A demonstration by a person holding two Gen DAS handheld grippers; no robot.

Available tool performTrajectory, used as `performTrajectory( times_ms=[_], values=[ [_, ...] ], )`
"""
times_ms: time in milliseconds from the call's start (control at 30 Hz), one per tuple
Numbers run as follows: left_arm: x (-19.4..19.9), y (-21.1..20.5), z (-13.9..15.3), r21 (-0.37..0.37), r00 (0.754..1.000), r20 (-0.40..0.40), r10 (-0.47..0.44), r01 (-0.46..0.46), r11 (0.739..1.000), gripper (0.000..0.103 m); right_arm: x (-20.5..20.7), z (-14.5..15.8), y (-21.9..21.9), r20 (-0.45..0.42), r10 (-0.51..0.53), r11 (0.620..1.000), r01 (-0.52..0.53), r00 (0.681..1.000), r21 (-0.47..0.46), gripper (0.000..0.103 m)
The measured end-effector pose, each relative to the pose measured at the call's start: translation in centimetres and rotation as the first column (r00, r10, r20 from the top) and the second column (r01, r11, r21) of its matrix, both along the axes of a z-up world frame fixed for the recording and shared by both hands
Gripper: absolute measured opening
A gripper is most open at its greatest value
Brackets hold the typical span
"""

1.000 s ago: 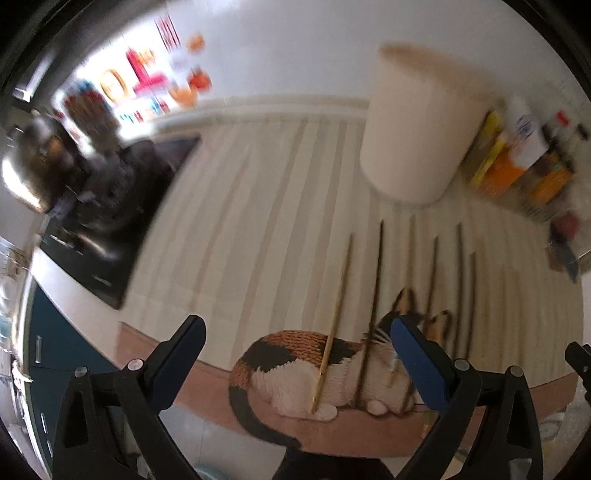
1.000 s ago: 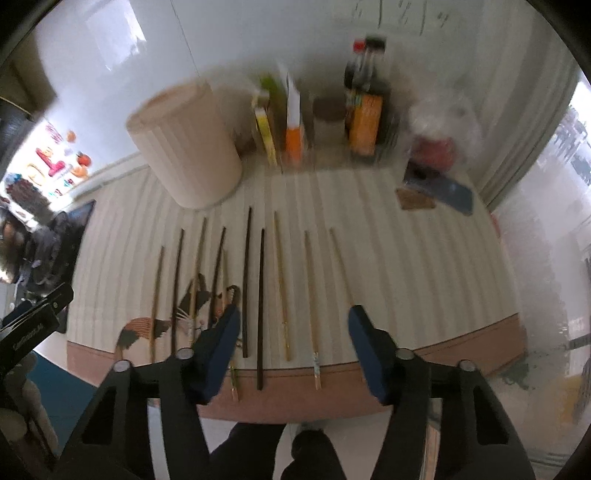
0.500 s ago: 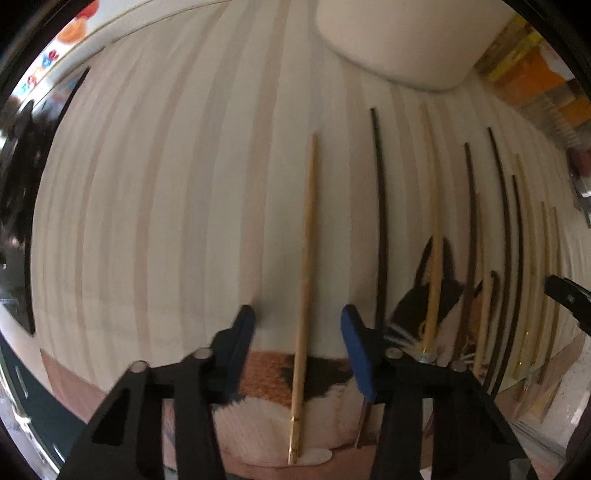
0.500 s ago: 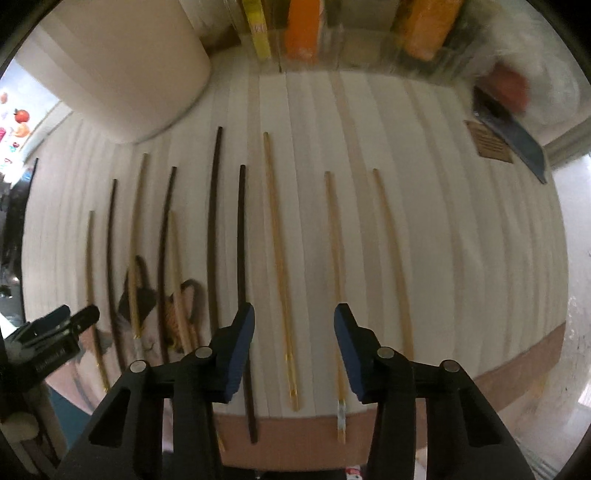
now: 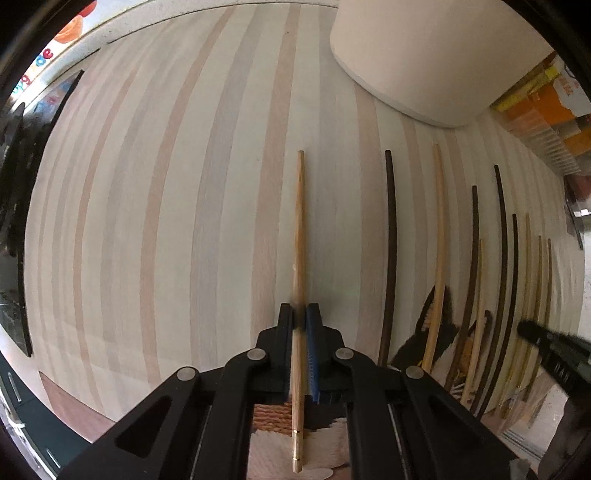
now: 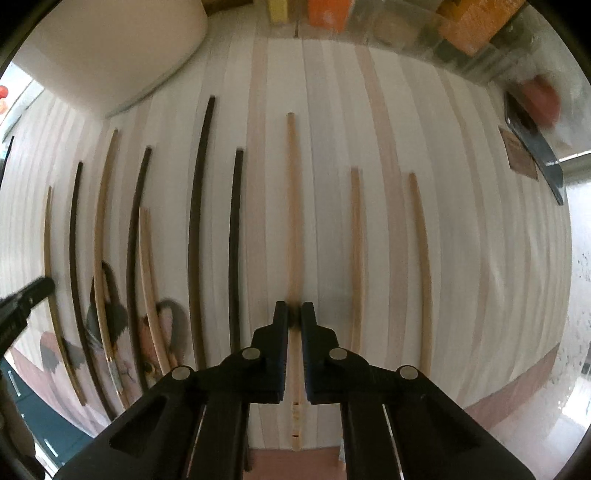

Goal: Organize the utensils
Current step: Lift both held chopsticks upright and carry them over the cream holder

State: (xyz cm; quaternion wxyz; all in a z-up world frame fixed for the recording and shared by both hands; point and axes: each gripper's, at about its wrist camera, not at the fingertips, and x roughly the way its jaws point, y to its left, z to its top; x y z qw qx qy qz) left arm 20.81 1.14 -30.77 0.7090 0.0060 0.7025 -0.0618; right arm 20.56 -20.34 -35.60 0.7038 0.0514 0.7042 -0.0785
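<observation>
Left gripper (image 5: 300, 315) clamped on leftmost light chopstick (image 5: 300, 236); right gripper (image 6: 294, 314) clamped on long pale chopstick (image 6: 293, 206)

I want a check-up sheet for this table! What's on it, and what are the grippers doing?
Surface: striped mat with a cat picture.
Job's things: chopsticks, light and dark, in a row; cream container behind.
Clutter: orange packets, dark flat item.
Grippers: left gripper shut on leftmost light chopstick; right gripper shut on middle light chopstick.
Cables: nothing seen.
Surroundings: colourful stickers.
</observation>
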Motion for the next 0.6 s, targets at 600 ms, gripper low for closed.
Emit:
performTrajectory(
  times_ms=[600],
  values=[
    [2.1, 0.1, 1.1, 0.063, 0.988, -0.083, -0.128, 0.133, 0.989, 0.007, 1.3, -2.0, 0.8, -0.156, -0.048, 0.998, 0.052, 0.987, 0.023, 0.009]
  ],
)
